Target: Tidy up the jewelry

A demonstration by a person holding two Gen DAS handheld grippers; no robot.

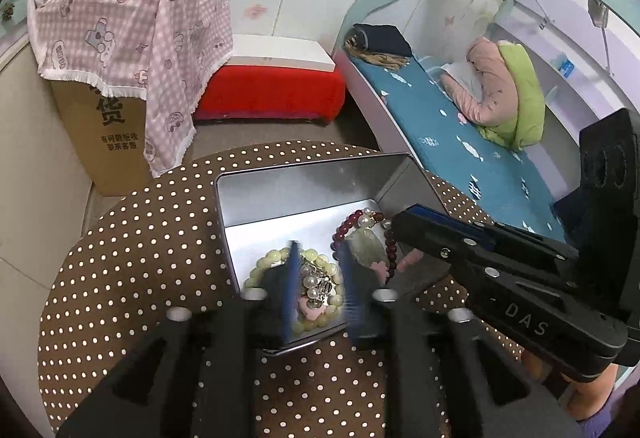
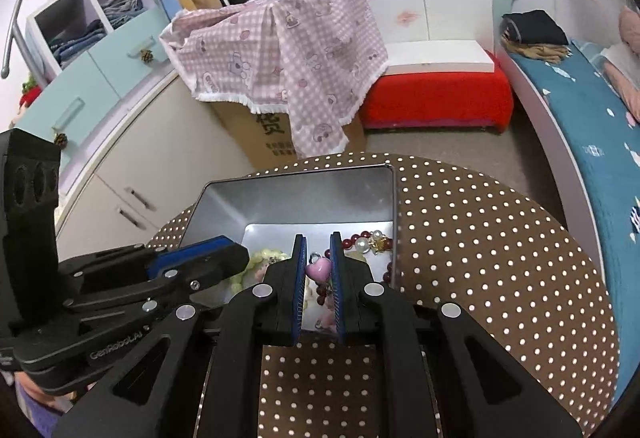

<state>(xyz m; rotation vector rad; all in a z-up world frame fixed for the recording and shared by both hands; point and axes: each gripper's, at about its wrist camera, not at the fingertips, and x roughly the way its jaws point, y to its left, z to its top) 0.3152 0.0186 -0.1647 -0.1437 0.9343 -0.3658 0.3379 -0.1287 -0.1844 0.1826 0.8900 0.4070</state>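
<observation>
right gripper [image 2: 319, 274] marked "das" pinches pink heart charm [image 2: 318, 271]; left gripper [image 1: 318, 278] parted.

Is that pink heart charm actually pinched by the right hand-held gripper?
Touching. The right wrist view shows the heart charm squeezed between both blue pads of the right hand-held gripper, over the tin.

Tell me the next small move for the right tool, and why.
Probably open the right tool to release the pink heart charm: the charm is pinched between its fingers directly over the tin, where the red bead bracelet and pale green bracelet already lie.
</observation>
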